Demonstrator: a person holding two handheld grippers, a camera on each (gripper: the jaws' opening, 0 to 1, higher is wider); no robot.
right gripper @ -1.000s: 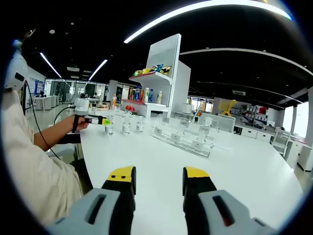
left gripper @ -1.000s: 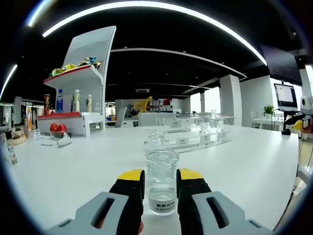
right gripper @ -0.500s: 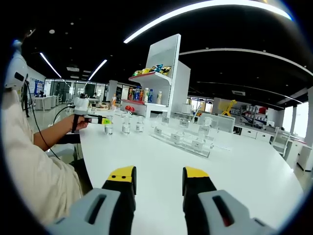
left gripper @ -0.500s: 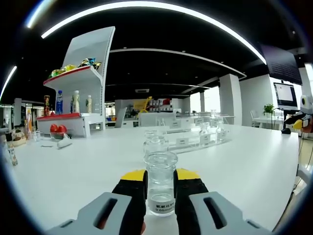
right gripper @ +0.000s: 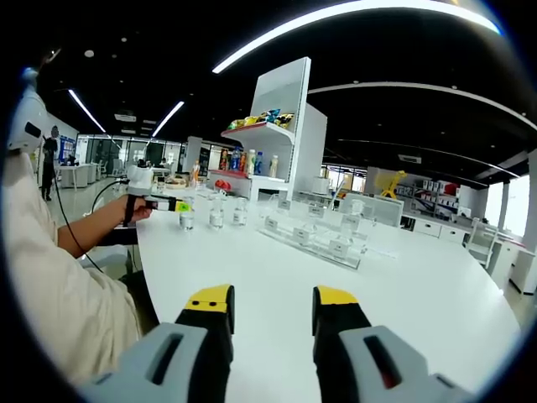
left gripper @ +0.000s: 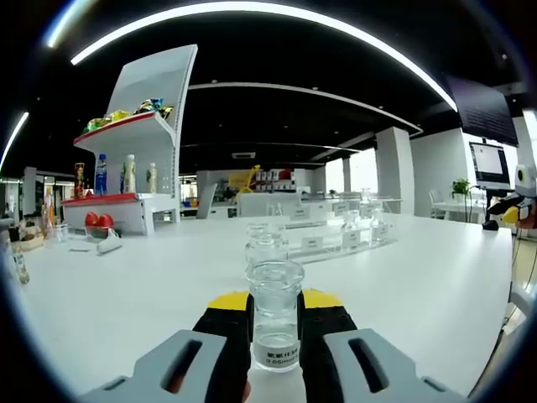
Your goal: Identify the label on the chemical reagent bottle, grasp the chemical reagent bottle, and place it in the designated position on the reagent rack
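In the left gripper view, the left gripper [left gripper: 274, 315] has its jaws closed on a small clear reagent bottle [left gripper: 276, 323], one yellow-tipped jaw pressed against each side of the glass. The bottle stands upright with its white label facing the camera; the print is too small to read. Its base seems to rest on the white counter [left gripper: 436, 285], though I cannot tell whether it has lifted clear. Just behind this bottle stands a second clear bottle [left gripper: 265, 243]. Further back from the held bottle, to its right, lies the clear reagent rack [left gripper: 336, 238] with small white tags along its front and a few bottles on it. Judging from this, the grasp is made, while the carry to the rack and the placing at the matching tag are left to do.

In the right gripper view, the right gripper [right gripper: 273, 315] hovers over the bare counter with its jaws open and nothing between them. The reagent rack [right gripper: 315, 239] lies well ahead of these jaws. To the left of the rack stand three small bottles [right gripper: 215, 216] in a row, and the person's hand [right gripper: 137, 210] holds the left gripper [right gripper: 179, 206] at the leftmost one.
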